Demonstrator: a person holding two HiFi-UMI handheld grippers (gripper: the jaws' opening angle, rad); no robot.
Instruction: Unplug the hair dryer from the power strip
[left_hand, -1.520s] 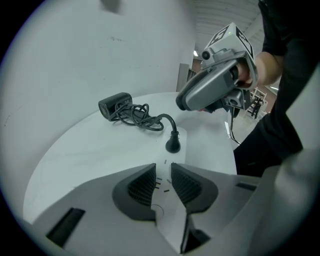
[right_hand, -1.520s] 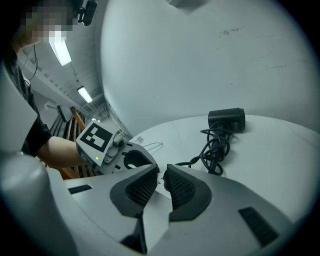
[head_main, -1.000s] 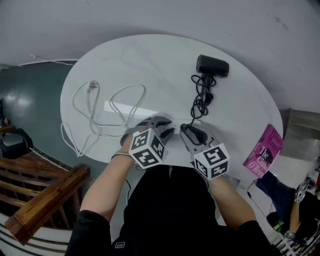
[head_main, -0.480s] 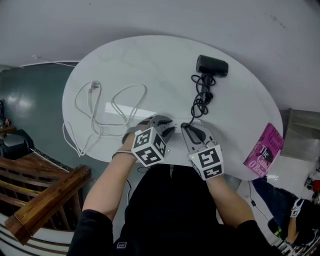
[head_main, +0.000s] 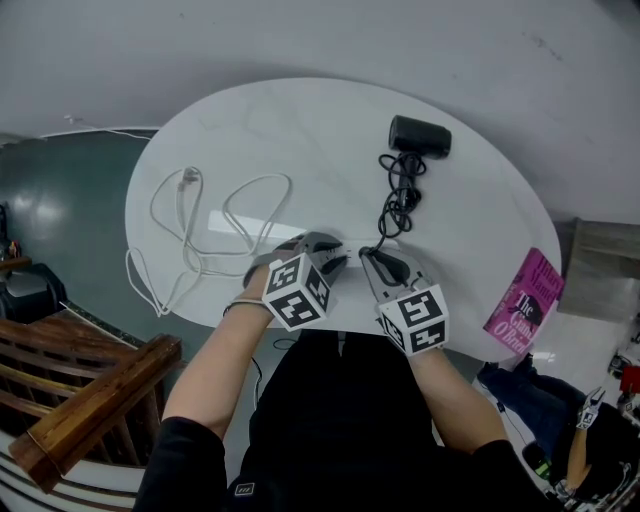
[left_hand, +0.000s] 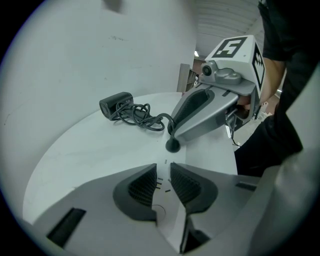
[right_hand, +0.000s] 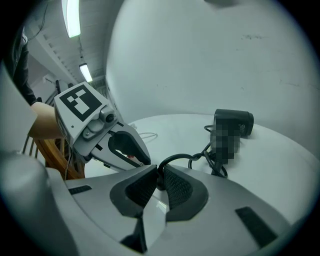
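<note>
The black hair dryer (head_main: 420, 135) lies at the far right of the white round table (head_main: 250, 130). Its coiled black cord (head_main: 400, 195) runs toward me and ends in a black plug (left_hand: 172, 145). My right gripper (head_main: 372, 256) is shut on that plug (right_hand: 159, 183), the cord (right_hand: 175, 159) arching out above its pads. My left gripper (head_main: 335, 258) sits just left of it, shut on the white power strip (left_hand: 169, 215), whose socket slots show between its pads. In the left gripper view the plug's tip hangs just beyond the strip's end.
A thin white cable (head_main: 190, 230) lies in loose loops on the table's left half. A pink book (head_main: 525, 303) rests on a surface off the table's right edge. A wooden railing (head_main: 90, 400) stands lower left. A grey wall rises behind the table.
Both hands stay where they were, near the table's front edge. The right gripper has rolled a little about its own axis. Both grips are unchanged.
</note>
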